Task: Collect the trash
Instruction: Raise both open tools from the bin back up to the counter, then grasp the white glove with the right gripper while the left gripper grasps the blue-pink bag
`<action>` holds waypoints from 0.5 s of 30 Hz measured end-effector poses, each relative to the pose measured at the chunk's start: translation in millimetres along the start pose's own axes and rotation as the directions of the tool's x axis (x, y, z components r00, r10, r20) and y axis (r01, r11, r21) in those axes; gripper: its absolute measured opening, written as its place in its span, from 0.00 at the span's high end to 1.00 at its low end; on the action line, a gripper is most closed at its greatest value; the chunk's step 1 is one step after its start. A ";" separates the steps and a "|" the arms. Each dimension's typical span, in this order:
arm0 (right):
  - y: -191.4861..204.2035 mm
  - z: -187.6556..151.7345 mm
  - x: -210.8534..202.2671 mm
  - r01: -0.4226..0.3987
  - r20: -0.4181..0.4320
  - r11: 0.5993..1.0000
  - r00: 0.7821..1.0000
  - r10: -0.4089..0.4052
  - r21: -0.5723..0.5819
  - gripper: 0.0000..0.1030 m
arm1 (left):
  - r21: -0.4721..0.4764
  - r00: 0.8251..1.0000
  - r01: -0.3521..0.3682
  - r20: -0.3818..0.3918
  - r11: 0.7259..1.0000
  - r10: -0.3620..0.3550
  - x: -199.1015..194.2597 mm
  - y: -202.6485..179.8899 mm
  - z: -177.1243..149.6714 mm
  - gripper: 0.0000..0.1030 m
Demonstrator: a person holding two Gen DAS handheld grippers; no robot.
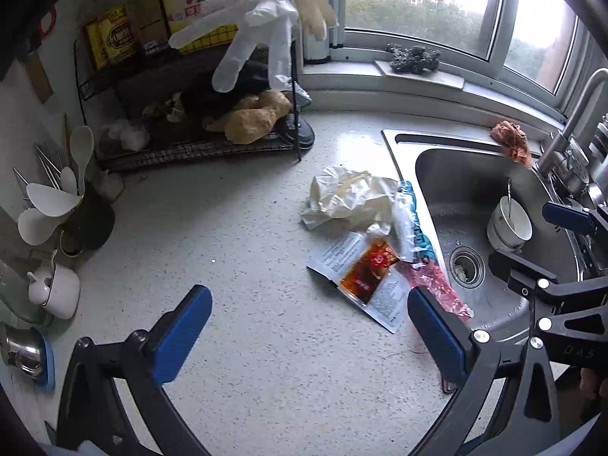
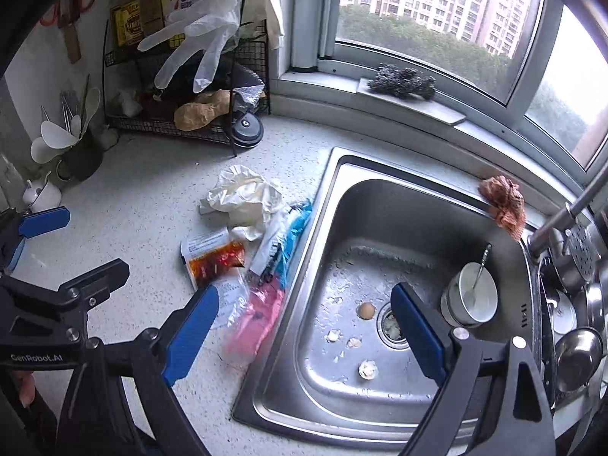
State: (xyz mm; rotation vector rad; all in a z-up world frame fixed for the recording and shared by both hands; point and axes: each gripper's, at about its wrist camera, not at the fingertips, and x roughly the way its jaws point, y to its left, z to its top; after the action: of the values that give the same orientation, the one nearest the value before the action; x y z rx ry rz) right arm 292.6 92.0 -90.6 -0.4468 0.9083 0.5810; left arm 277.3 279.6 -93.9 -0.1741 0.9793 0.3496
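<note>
Wrappers (image 1: 364, 250), frame centre, beside sink (image 2: 380, 197): my left gripper (image 1: 309, 336) and right gripper (image 2: 304, 336) spread wide, empty. Risk: pink wrapper (image 2: 254, 323) overhangs the rim; a nudge drops it in.

We get soft, overcast daylight pouring in through the window (image 2: 437, 11), which blows out white at its upper right. The steel sink (image 2: 380, 205) catches pale glare. Fisheye bending curves every edge, corners go black, and the pink wrapper (image 2: 258, 319) smears with motion blur.
</note>
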 end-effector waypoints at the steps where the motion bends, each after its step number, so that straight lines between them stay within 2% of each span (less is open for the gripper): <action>1: 5.4 6.4 6.1 -0.007 -0.002 1.000 1.000 0.007 -0.015 0.11 | -0.012 1.000 -0.006 -0.004 1.000 0.006 3.8 7.9 3.6 0.00; 6: 24.3 37.8 37.7 -0.035 -0.024 0.996 0.999 0.033 -0.081 0.11 | -0.054 0.998 -0.048 -0.039 0.997 0.046 28.8 40.6 19.7 0.00; 15: 40.6 78.1 101.3 -0.085 -0.111 0.976 0.992 0.063 -0.201 0.11 | -0.095 0.991 -0.055 -0.124 0.994 0.043 85.4 72.2 38.0 0.00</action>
State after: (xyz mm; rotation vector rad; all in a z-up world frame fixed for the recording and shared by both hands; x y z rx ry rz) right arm 362.3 196.8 -137.1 -0.6362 0.9716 0.7292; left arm 323.8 376.1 -143.5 -0.2640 1.0890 0.4364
